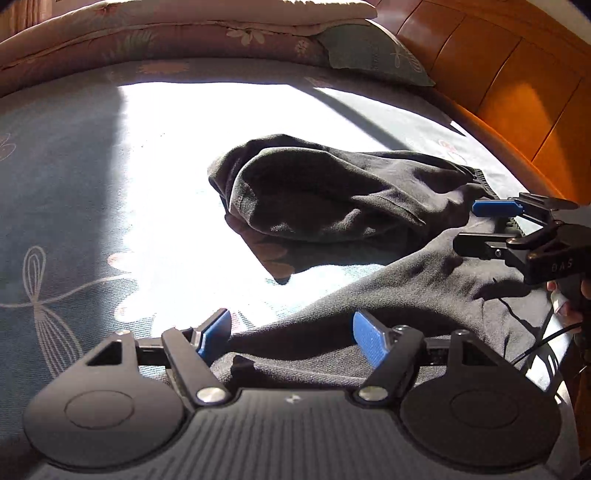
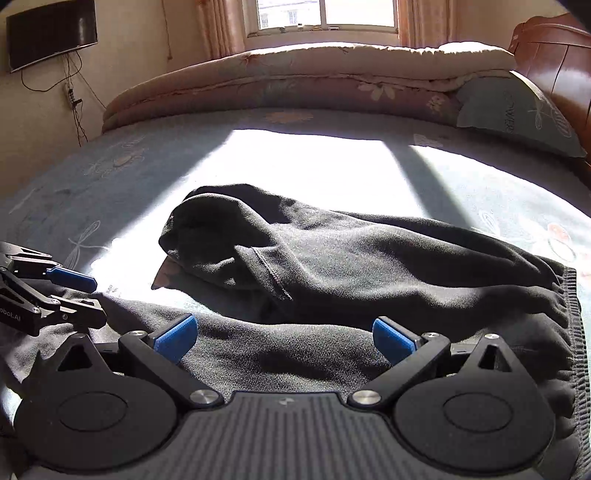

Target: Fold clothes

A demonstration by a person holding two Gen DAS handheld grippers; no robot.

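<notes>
A black garment (image 1: 332, 192) (image 2: 369, 258) lies crumpled on the blue patterned bedsheet (image 1: 66, 177) (image 2: 122, 173), one part bunched into a hump, another spread toward me. A ribbed elastic band (image 2: 573, 314) runs along its right edge. My left gripper (image 1: 291, 338) stands open over the near spread cloth, blue pads wide apart and pressing on nothing. It also shows at the left edge of the right wrist view, left gripper (image 2: 88, 295). My right gripper (image 2: 284, 343) is open above the cloth too, and appears at the right as right gripper (image 1: 480, 227), held by a hand (image 1: 565, 306).
A folded floral quilt (image 2: 295, 74) lies along the far side of the bed, with a blue pillow (image 2: 517, 110) beside it. The wooden headboard (image 1: 498, 74) rises on the right. A wall television (image 2: 51, 33) and a window (image 2: 325, 14) are beyond. Bright sunlight falls across the sheet.
</notes>
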